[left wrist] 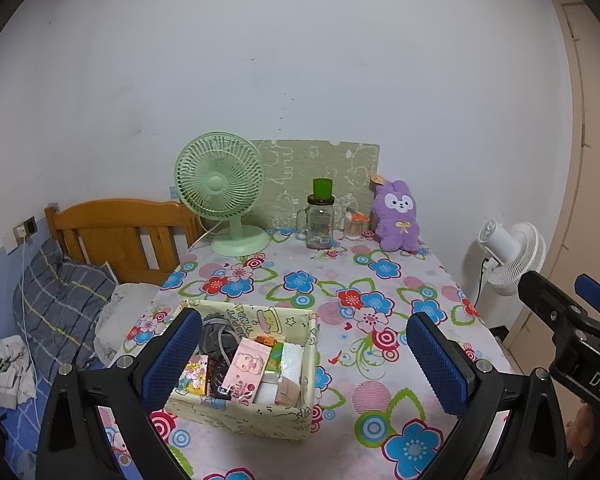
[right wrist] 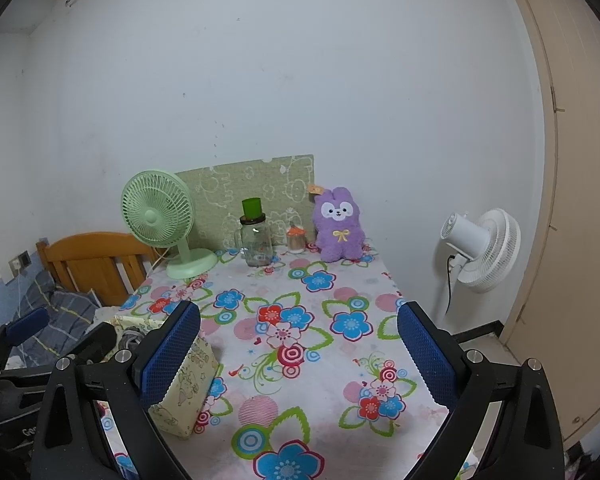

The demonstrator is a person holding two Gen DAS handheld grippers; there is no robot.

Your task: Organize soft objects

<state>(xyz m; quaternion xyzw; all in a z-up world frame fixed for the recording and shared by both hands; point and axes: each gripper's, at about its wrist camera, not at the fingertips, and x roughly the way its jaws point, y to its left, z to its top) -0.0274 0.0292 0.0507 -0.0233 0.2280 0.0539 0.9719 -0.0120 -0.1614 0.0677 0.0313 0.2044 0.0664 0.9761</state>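
Floral tablecloth [left wrist: 340, 280] covers the table against a white wall. Purple plush [left wrist: 398, 216] sits upright at the far edge, beside a jar [left wrist: 320, 222] and green fan [left wrist: 222, 192]. Fabric box [left wrist: 256, 416] stands near. Left gripper [left wrist: 304, 360] and right gripper [right wrist: 298, 354]: both spread, empty.
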